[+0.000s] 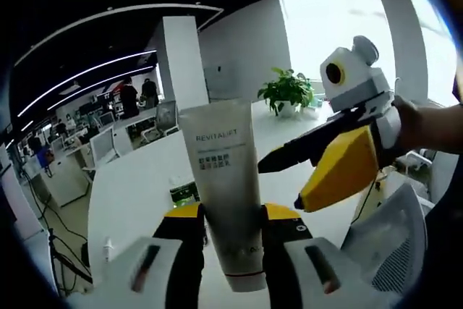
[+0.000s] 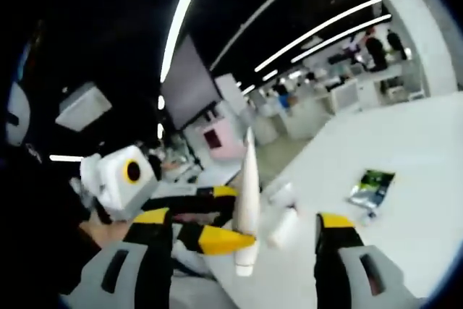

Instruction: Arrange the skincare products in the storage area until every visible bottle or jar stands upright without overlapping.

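1. The left gripper (image 1: 233, 233) has its jaws closed on a pale grey squeeze tube (image 1: 223, 179), gripping it near its capped lower end. The flat crimped end points up and the tube is raised clear of the worktop (image 1: 137, 186). The tube is printed with the word "REVITALIFT".

2. In the left gripper view, the right gripper (image 1: 278, 182) comes in from the right, its black and yellow jaws pointing at the tube from just beside it. They are spread apart and hold nothing.

3. In the right gripper view, the right gripper (image 2: 242, 258) has its own jaws wide apart at the bottom of the picture. Between them, further off, the same tube (image 2: 247, 200) appears edge-on and thin, clamped by the left gripper (image 2: 217, 231), which comes in from the left.

4. Just beyond the tube in that view, a small white bottle (image 2: 283, 228) lies on its side on the white worktop (image 2: 419, 171). A small green and black packet (image 2: 371, 187) lies flat further out, well apart from the bottle.

5. In the left gripper view, a potted green plant (image 1: 287, 93) stands at the far end of the worktop, near a bright window.
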